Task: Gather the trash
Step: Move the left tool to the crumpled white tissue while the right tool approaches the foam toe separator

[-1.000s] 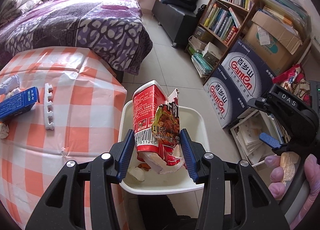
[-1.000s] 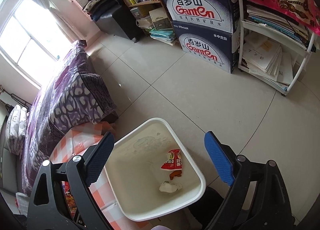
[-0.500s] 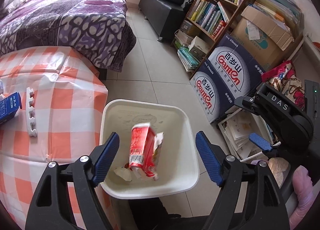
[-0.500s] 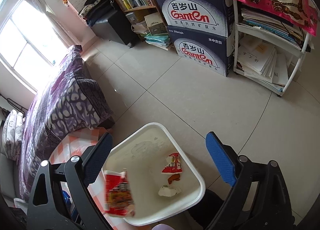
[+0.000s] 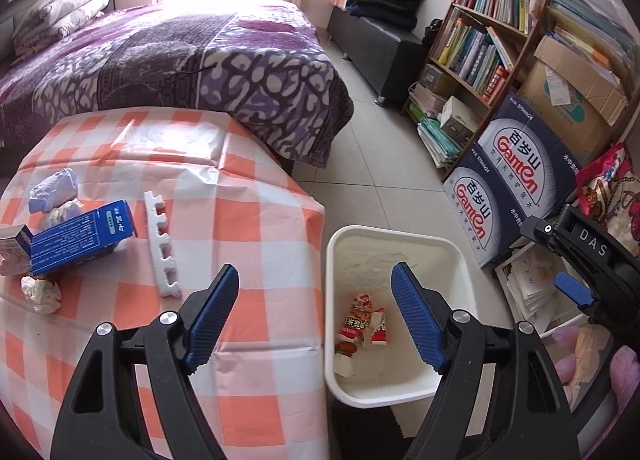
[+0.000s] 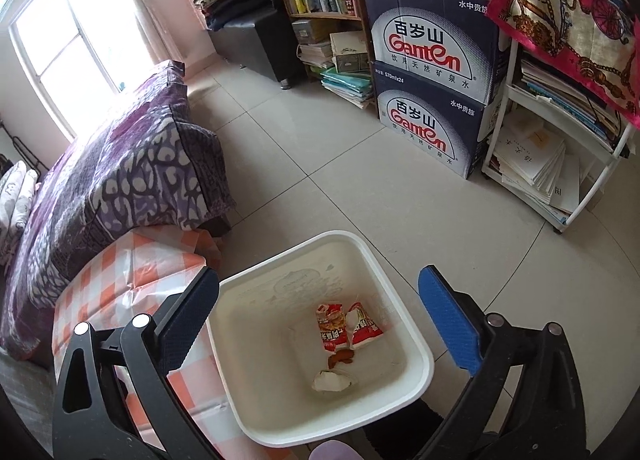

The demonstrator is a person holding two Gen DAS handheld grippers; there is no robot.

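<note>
A white bin (image 5: 400,398) stands on the floor beside the checkered table (image 5: 248,227); it also shows in the right wrist view (image 6: 416,344). Red snack wrappers (image 5: 362,322) lie at its bottom, also seen in the right wrist view (image 6: 346,326), with a crumpled white wad (image 6: 332,381). On the table lie a blue box (image 5: 80,238), a white toothed strip (image 5: 162,244), a bluish crumpled wad (image 5: 54,189) and a white crumpled wad (image 5: 40,294). My left gripper (image 5: 314,314) is open and empty over the table edge and bin. My right gripper (image 6: 318,324) is open and empty above the bin.
A bed with a purple cover (image 5: 180,55) lies behind the table. Stacked Ganten water boxes (image 5: 512,179), a bookshelf (image 5: 488,35) and a white rack of papers (image 6: 556,163) line the right side. Tiled floor (image 6: 320,163) lies between.
The left gripper opened and let go of the red wrapper, which fell into the bin. The left gripper then swung left toward the table. The right gripper barely moved.
</note>
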